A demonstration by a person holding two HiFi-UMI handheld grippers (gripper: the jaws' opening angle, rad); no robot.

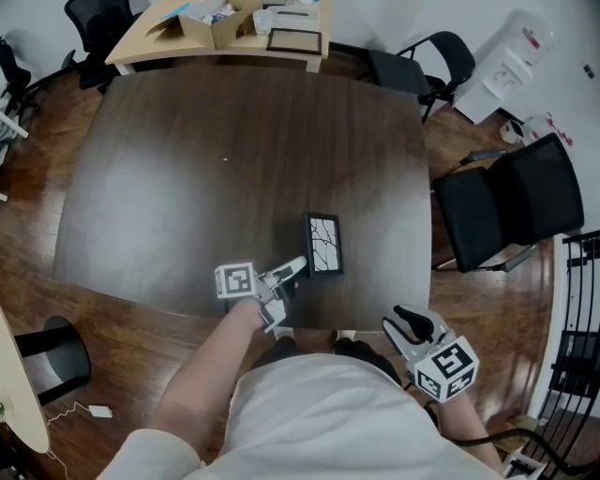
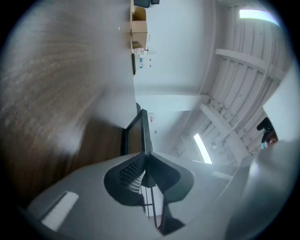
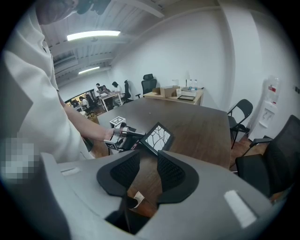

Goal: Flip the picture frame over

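Observation:
A black picture frame with a white branch-pattern picture lies near the front edge of the dark wooden table. My left gripper is shut on the frame's near left edge. In the left gripper view the frame runs edge-on between the pads of the left gripper. The right gripper view shows the frame tilted, with one side raised off the table. My right gripper hangs off the table's front right corner. The right gripper stands open with nothing between its jaws.
Black chairs stand to the right of the table, and another at the far right corner. A light desk at the back carries cardboard boxes and a second frame. The person's body is at the front edge.

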